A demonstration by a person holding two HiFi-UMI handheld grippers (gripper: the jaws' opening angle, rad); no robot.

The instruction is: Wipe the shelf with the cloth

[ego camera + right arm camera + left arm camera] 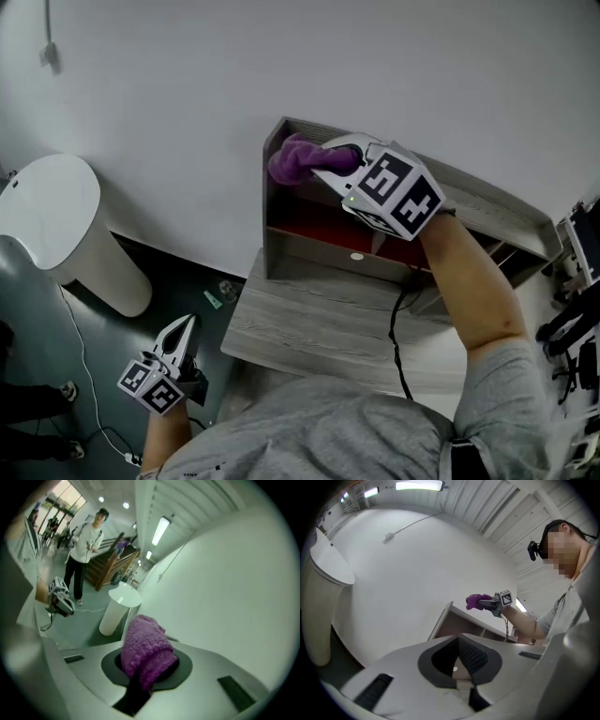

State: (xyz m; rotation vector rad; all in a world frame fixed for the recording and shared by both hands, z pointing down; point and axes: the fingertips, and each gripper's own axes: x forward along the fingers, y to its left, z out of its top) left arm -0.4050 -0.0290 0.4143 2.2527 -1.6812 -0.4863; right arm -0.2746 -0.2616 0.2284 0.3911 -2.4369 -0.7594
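Note:
A purple fluffy cloth (292, 161) is pressed on the top left corner of the grey wooden shelf unit (489, 204). My right gripper (324, 163) is shut on it. In the right gripper view the cloth (145, 648) bulges out between the jaws of the right gripper (147, 663) and hides what is under it. My left gripper (184, 324) hangs low at the left, over the dark floor, away from the shelf; its jaws are together with nothing in them. From the left gripper view, past the left gripper (458, 640), the shelf (453, 626), the cloth (476, 601) and the right gripper (488, 603) show.
The shelf stands on a grey wooden desk (309, 326) against a white wall. A black cable (397, 339) runs over the desk. A white round pedestal (67, 225) stands on the floor at the left. A person (82, 555) stands further off.

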